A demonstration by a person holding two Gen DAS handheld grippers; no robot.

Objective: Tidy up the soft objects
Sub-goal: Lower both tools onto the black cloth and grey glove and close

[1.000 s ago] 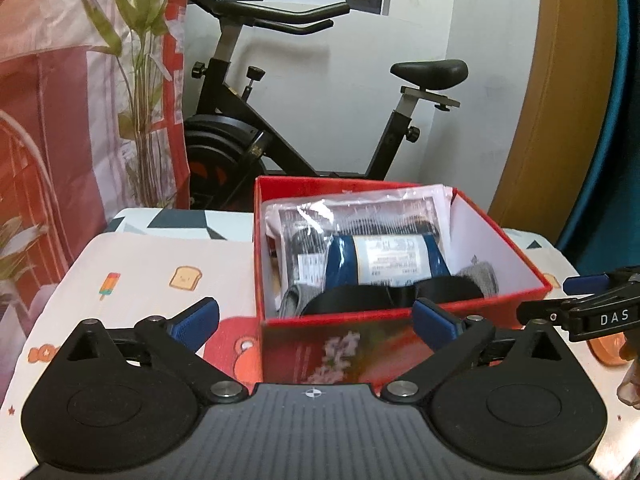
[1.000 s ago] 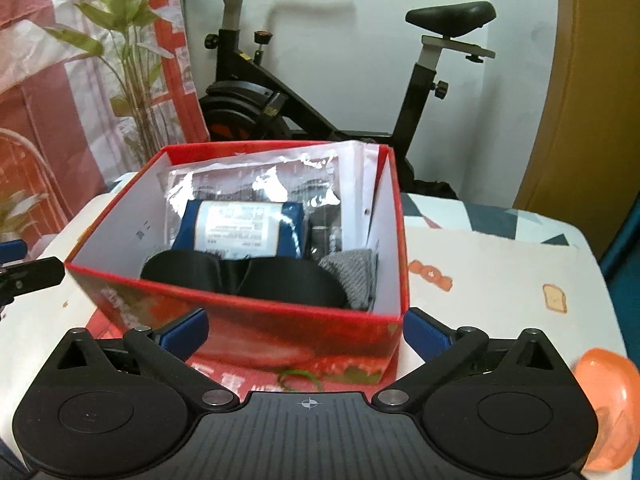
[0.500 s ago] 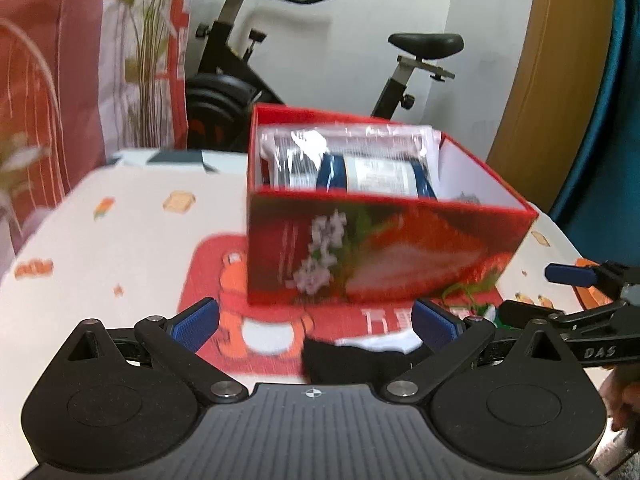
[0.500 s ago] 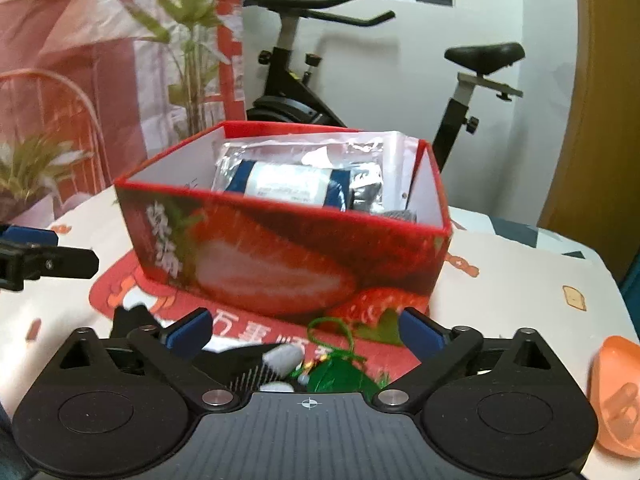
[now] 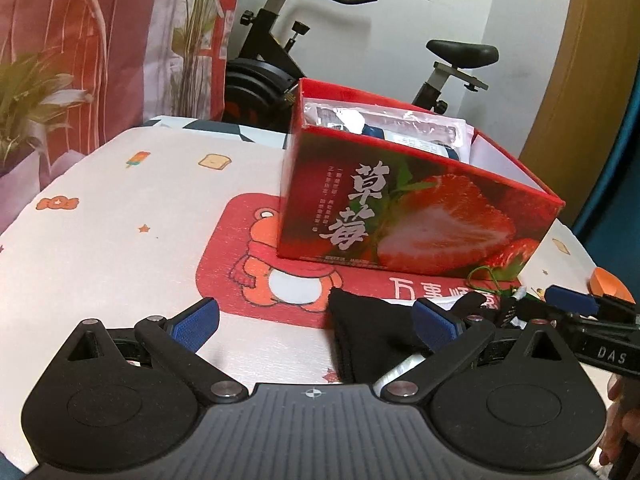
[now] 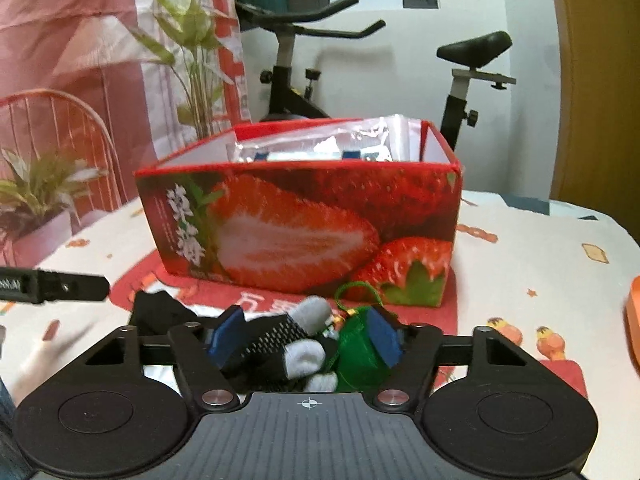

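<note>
Right tool (image 6: 306,338) is low over the desk (image 6: 520,264) with its blue pads closing around a small heap: a black-and-grey knit sock (image 6: 288,344) with fuzzy pale toe and heel, and a green satin pouch (image 6: 358,354) on a thin green cord. Both sit right between the pads, the pouch against the right pad. I can't say the pads are pressing yet, so call it closing, not gripped.

Left tool (image 5: 314,326) is spread wide, nothing pinched. A black cloth piece (image 5: 368,336), soft and matte, lies just ahead of it, toward its right pad, its long side running away from the tool.

That heap runs crosswise between the right pads, so the right tool is plainly the nearer one to lift it. Straight ahead and just beyond stands the red strawberry box (image 6: 304,232), glossy stiff card with an open top, crinkly plastic packets (image 6: 320,146) already poking over the rim. My read: whatever gets lifted must go up and forward over that near wall.

Risk, as I judge it: slippery satin and a loose cord may slide out or snag.
</note>
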